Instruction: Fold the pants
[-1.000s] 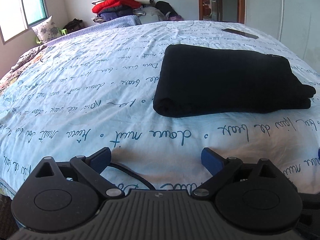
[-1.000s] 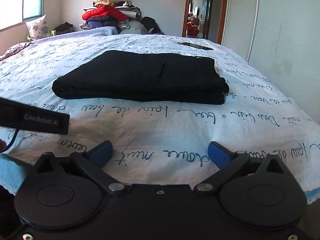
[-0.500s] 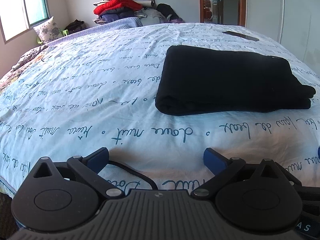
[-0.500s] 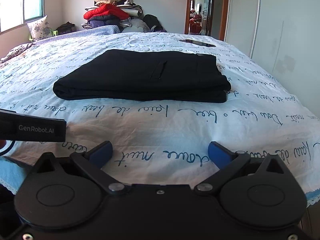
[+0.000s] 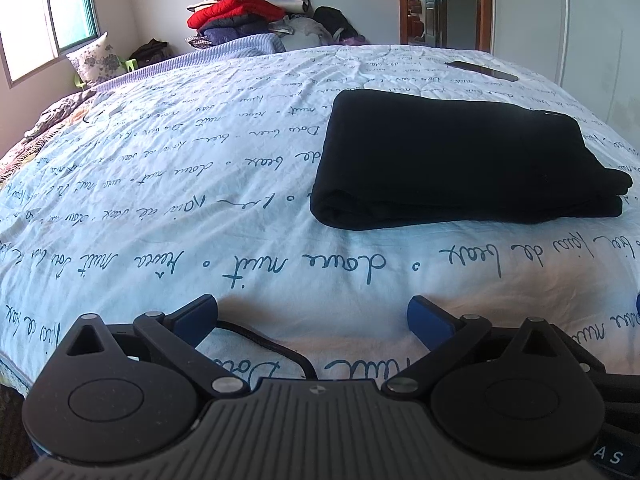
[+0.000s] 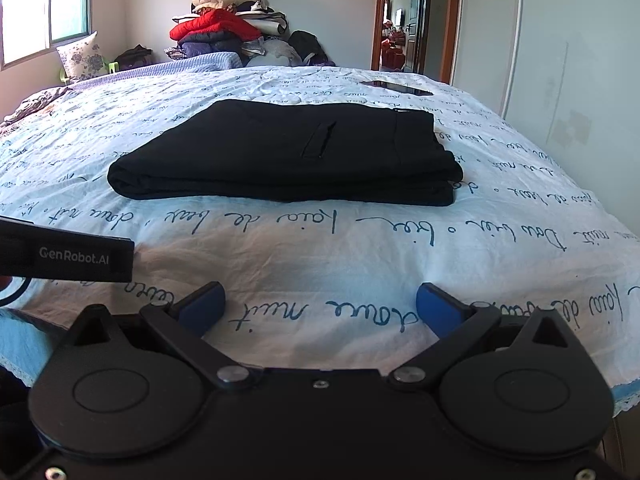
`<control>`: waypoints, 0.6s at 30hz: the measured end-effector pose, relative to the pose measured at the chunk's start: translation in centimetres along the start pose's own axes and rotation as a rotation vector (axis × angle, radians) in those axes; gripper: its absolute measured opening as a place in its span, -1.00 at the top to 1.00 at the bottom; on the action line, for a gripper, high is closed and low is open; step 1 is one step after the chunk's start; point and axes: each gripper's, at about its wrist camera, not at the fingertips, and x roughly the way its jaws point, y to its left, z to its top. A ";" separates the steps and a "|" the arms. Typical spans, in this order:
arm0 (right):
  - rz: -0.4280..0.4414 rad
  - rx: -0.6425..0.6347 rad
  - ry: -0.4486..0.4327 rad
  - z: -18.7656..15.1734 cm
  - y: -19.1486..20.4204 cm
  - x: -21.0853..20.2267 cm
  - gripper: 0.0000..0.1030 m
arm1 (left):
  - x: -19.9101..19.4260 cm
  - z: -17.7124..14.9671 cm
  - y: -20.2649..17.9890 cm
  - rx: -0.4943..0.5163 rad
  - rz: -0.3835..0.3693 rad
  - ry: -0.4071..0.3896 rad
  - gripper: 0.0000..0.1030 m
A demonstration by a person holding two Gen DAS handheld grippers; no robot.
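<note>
Pants (image 6: pixel 284 152) pocket slit visible only from right wrist.

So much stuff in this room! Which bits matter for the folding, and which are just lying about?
Part of the job:
black pants, folded on the bedspread
left gripper, jaws open
right gripper, jaws open

Just lying about:
phone
clothes pile
floral pillow

We see the folded pants (image 5: pixel 460 160) lying on the bed (image 5: pixel 180 200), well ahead of both grippers at its near edge. Behind the pants, a phone (image 6: pixel 396 87) lies on the cover. Beyond the bed's far end a clothes pile (image 6: pixel 224 28) stands, with a pillow (image 5: pixel 96 60) to its left and a doorway (image 6: pixel 404 32) to its right.
</note>
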 end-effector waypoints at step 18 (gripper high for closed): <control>0.002 -0.003 -0.005 -0.1 -0.2 0.0 -1.00 | 0.0 0.0 0.0 -0.001 0.000 0.000 -1.00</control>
